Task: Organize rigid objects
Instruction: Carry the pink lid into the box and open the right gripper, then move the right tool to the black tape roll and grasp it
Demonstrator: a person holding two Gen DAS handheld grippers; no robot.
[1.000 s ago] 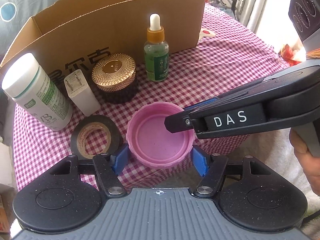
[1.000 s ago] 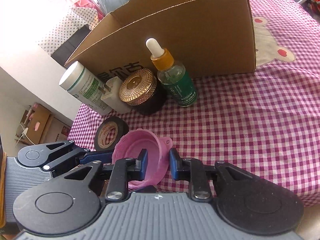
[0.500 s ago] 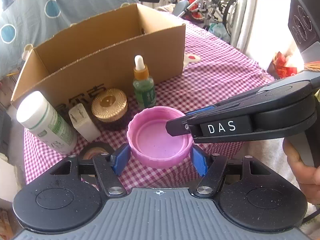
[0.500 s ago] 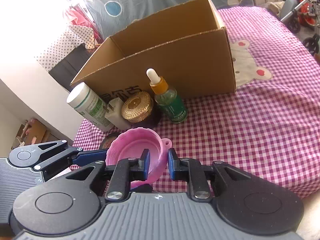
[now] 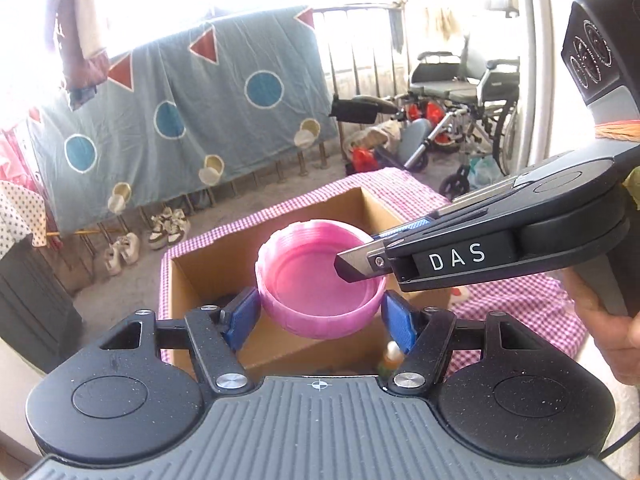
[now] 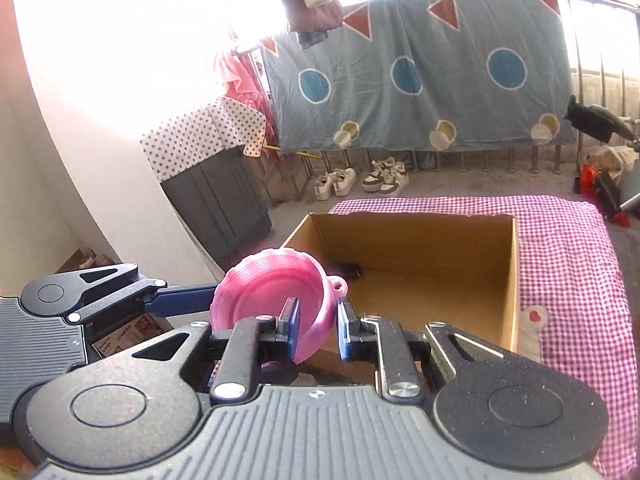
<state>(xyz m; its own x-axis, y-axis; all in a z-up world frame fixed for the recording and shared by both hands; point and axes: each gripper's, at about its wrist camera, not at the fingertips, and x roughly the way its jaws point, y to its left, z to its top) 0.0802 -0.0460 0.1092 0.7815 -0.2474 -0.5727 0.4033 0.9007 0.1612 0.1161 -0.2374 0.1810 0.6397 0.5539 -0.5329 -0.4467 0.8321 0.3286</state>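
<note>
Now, through the left wrist view, the pink lid [image 5: 320, 280] hangs in the air over the near edge of the open cardboard box [image 5: 224, 264], which stands on the checked worktop [image 5: 520, 304]. The left gripper [image 5: 320, 316] has its blue fingers [image 5: 240, 316] pressed on the lid's outer sides, roughly half spread, angled downward. The right gripper [image 5: 356, 268] comes in from the right, a hand [image 5: 612, 332] on its handle. To do this well, I would carry the lid level past the rim before either grip loosens.

From the right wrist view, the right gripper [image 6: 316, 320] pinches the lid's [image 6: 272, 292] wall between narrow fingers [image 6: 290, 320], one inside, one outside, pitched downward toward the box [image 6: 420, 268]. Both should let go together, low inside.
</note>
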